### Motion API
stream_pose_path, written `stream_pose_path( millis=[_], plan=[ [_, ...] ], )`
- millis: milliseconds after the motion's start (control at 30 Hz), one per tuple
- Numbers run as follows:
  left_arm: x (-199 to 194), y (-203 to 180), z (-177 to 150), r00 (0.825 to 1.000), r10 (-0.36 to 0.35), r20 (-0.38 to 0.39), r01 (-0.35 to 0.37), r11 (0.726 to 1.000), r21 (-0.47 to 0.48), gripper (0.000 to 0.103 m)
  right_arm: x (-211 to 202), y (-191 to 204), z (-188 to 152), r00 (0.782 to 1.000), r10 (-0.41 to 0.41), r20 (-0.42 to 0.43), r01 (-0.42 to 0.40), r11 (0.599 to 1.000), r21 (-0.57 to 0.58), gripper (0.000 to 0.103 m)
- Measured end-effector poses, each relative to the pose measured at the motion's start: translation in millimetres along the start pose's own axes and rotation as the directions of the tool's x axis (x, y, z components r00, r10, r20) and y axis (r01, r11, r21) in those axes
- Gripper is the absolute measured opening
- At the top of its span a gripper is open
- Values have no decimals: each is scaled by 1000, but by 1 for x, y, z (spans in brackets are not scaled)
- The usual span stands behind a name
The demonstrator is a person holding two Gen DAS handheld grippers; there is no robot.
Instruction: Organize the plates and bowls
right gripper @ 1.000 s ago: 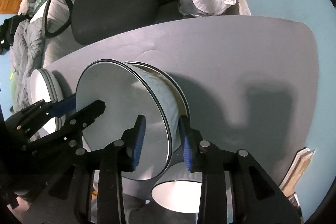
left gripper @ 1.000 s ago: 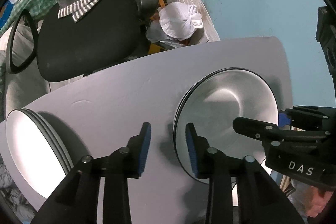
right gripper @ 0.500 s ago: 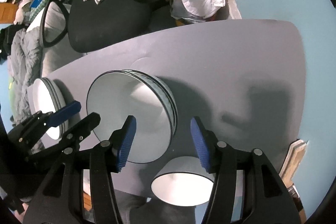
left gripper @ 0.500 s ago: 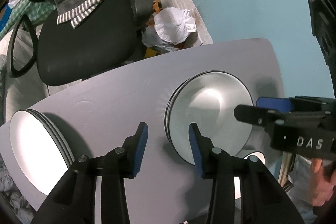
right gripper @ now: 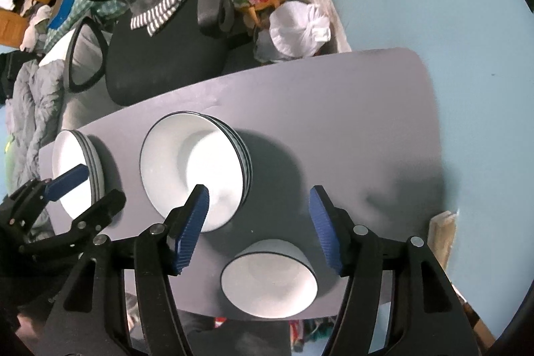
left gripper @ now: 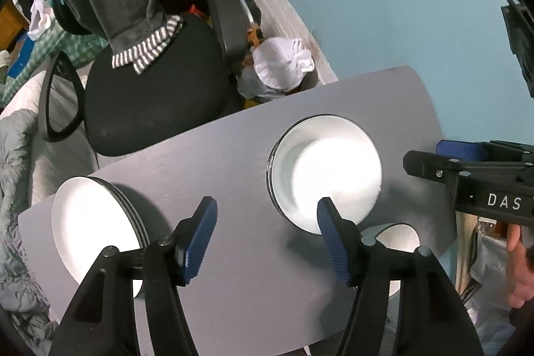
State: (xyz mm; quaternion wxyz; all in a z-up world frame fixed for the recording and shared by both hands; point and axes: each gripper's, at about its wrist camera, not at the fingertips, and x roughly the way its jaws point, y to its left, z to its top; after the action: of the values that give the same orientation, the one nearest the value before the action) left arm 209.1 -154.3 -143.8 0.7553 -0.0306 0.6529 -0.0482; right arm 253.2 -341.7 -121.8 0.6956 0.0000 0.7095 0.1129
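A stack of white deep plates with dark rims (left gripper: 325, 169) (right gripper: 197, 169) sits mid-table. A stack of flat white plates (left gripper: 96, 229) (right gripper: 78, 170) sits at the left end. A white bowl (right gripper: 270, 282) (left gripper: 398, 237) stands near the front edge. My left gripper (left gripper: 267, 236) is open and empty, raised above the table between the two stacks. My right gripper (right gripper: 258, 222) is open and empty, raised above the bowl. Each gripper shows at the edge of the other's view.
The grey table (right gripper: 350, 129) stands against a blue wall. A black office chair (left gripper: 150, 95) with clothes draped on it stands behind the table, beside a white tied bag (left gripper: 280, 65). Bedding lies at the left (left gripper: 16, 189).
My right gripper let go of the top deep plate, which settled onto the stack. Both grippers opened wider and lifted back away from the table.
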Motion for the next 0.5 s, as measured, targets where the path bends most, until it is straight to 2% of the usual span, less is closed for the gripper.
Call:
stream_pose_path(
  millis=[67,500],
  plan=[
    [-10,-1,-4,1000,1,20,-1,1000,3,70,-7,1,-5,1000,1,17,-1,1000,1,63],
    [-48,-17,-22,997,-4,78,0,998,59,74,-49,6,-35,992,-7,124,6,1000,10,64]
  ],
)
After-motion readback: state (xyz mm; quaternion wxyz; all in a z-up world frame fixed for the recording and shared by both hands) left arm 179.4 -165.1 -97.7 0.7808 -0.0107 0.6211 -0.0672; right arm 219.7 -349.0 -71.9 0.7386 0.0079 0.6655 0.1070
